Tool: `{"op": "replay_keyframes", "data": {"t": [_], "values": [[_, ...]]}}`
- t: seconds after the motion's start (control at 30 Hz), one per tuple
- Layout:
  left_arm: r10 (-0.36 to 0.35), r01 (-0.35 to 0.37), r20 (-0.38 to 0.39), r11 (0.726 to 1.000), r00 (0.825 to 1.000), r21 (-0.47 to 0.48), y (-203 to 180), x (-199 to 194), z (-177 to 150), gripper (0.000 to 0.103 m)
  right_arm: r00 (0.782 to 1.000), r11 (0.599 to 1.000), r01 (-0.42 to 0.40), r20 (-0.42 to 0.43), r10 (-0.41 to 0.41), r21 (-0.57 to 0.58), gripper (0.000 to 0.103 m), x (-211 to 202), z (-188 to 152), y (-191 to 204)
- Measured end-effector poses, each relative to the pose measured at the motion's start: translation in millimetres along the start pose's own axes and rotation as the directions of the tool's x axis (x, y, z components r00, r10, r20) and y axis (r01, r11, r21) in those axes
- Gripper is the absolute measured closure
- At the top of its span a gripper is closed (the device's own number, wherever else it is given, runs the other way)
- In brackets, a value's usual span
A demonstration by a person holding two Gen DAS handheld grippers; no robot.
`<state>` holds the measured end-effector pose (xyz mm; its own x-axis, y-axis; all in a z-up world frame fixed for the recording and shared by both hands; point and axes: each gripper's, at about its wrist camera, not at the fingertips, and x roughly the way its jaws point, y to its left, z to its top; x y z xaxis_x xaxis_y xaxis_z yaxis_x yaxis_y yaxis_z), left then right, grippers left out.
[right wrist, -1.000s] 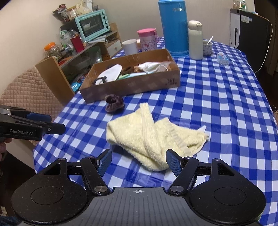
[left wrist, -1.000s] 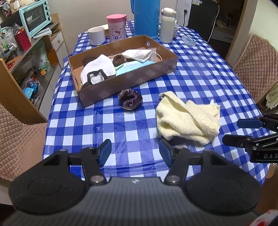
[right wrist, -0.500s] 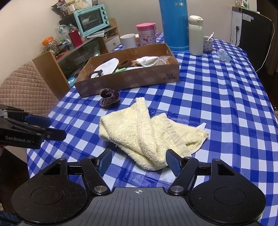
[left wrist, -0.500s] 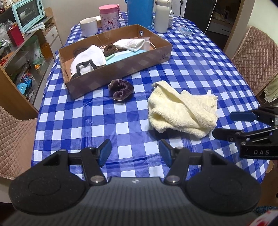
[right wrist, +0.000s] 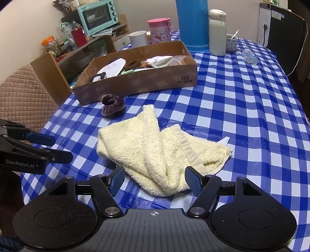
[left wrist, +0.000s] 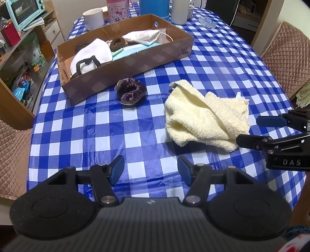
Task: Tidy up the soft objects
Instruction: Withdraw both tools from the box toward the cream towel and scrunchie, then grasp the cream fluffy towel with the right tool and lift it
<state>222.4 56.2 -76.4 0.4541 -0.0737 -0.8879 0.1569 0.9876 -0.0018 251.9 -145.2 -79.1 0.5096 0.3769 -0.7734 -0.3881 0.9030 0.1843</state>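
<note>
A crumpled pale yellow towel (left wrist: 205, 116) lies on the blue checked tablecloth; it also shows in the right wrist view (right wrist: 155, 147). A dark purple scrunchie (left wrist: 130, 92) lies beside the cardboard box (left wrist: 135, 64), which holds white cloths, a mask and a brown scrunchie. My left gripper (left wrist: 151, 171) is open and empty, short of the towel and left of it. My right gripper (right wrist: 155, 180) is open, its jaws on either side of the towel's near edge. Each gripper shows in the other's view: the right gripper (left wrist: 250, 131) and the left gripper (right wrist: 58, 149).
A blue thermos (right wrist: 193, 25), white bottle (right wrist: 218, 33), pink cup (right wrist: 159, 33) and white mug (right wrist: 138, 38) stand behind the box. Quilted chairs (left wrist: 286, 54) flank the table. A shelf with a teal oven (right wrist: 96, 17) is at the left.
Both grippers have moved forward toward the towel. The right gripper's jaws now flank its near edge. Nothing on the table has moved.
</note>
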Motion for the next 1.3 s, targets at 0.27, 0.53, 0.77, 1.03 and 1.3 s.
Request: {"op": "replay_keyframes", "data": {"t": [0.27,0.53,0.77,1.03,1.3], "values": [[-0.008,0.008,-0.016,1.0,1.0,0.002,3.9,10.9,3.2,0.045,1.0,1.0,0.006,-0.02,-0.006,-0.011,0.035,10.8,2.1,-0.1],[-0.008,0.008,-0.018,1.0,1.0,0.002,5.9,14.3,4.3,0.045,0.999,0.999,0.013,-0.029,-0.015,-0.051,0.056,26.6,1.9,3.9],[-0.002,0.002,-0.003,1.0,1.0,0.005,10.5,16.7,4.1,0.045,0.998,0.999,0.032,0.053,-0.032,0.005,0.093,14.7,2.5,-11.1],[0.001,-0.001,0.023,1.0,1.0,0.014,13.8,18.5,7.4,0.046,0.938,0.985,0.031,0.335,-0.086,0.168,0.094,-71.6,30.3,-57.4],[-0.014,0.012,0.044,0.999,0.999,0.048,7.8,19.1,10.9,0.046,0.943,0.997,0.008,0.33,-0.034,0.078,0.094,-124.4,41.3,-68.3]]}}
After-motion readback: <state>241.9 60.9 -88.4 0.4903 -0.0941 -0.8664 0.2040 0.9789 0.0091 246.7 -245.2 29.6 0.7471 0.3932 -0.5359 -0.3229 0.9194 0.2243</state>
